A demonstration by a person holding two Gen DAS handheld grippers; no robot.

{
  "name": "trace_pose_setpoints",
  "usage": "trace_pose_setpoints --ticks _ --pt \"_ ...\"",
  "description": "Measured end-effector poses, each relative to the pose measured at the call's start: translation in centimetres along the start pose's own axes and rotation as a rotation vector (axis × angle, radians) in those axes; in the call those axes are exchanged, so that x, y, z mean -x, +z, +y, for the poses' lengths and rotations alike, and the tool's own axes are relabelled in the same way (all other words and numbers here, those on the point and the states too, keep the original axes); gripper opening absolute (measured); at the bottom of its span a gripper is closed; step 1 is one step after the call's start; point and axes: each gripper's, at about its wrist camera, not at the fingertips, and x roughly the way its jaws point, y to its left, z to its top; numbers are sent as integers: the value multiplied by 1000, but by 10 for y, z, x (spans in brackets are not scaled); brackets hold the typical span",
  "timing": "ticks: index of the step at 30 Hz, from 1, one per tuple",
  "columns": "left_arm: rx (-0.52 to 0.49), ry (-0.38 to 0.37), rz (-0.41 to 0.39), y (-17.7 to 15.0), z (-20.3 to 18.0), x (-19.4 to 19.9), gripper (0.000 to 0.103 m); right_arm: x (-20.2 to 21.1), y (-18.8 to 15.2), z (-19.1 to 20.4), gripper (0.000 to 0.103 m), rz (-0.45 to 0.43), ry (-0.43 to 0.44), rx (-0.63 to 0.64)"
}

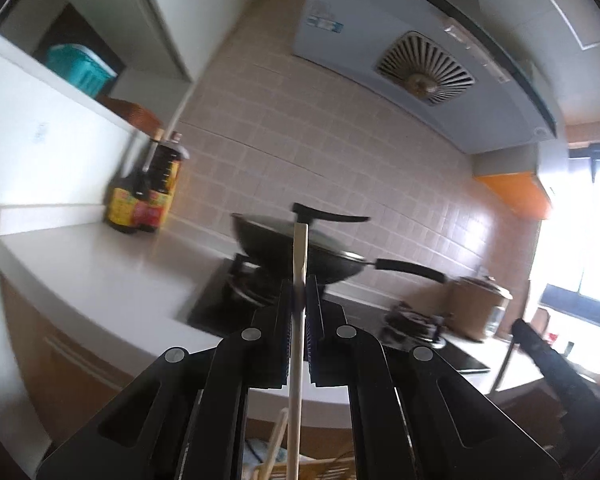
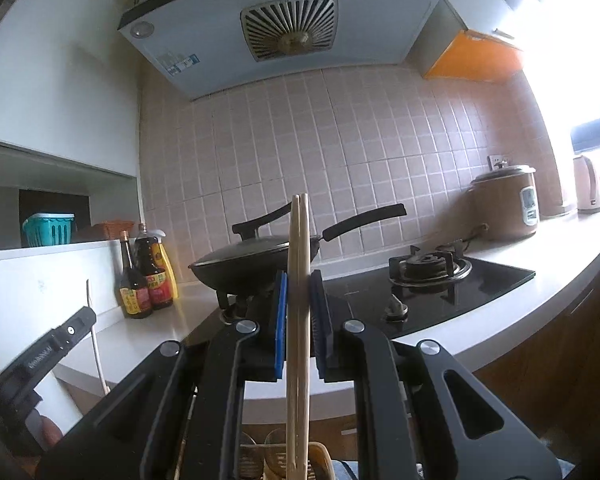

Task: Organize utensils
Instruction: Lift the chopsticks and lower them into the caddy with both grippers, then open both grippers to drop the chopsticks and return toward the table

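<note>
Single chopstick clamped upright in left hand-held gripper; chopstick pair pinched upright in right hand-held gripper, both in front of the wok on the desk. Holder basket sits below: lower slowly, keep sticks vertical, release only once tips seat.

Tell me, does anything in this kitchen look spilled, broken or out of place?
Nothing stands out. The wok sits covered on the stove, bottles upright; each gripper holds chopsticks upright.

Black tool, blue ribbed pads
</note>
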Motion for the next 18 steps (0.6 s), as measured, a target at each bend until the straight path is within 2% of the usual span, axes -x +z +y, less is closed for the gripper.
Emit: trace_pose_setpoints --ticks 2,6,8,11,15,18 --pt "-22 23 -6 -6 -1 2 4 0 -5 3 10 0 4 20" --pt "-30 17 3 -7 -1 6 5 -2 -13 4 10 46 12 27" --pt "-33 15 9 -5 -1 8 5 2 -17 -1 11 64 -10 4" --pt "-62 35 -8 1 0 23 13 9 -20 -6 12 110 -8 -13" --pt "-69 32 -8 12 1 41 21 24 -17 -13 28 159 4 -38" --pt "-98 23 -6 23 -3 60 26 46 -7 -18 29 170 15 -49"
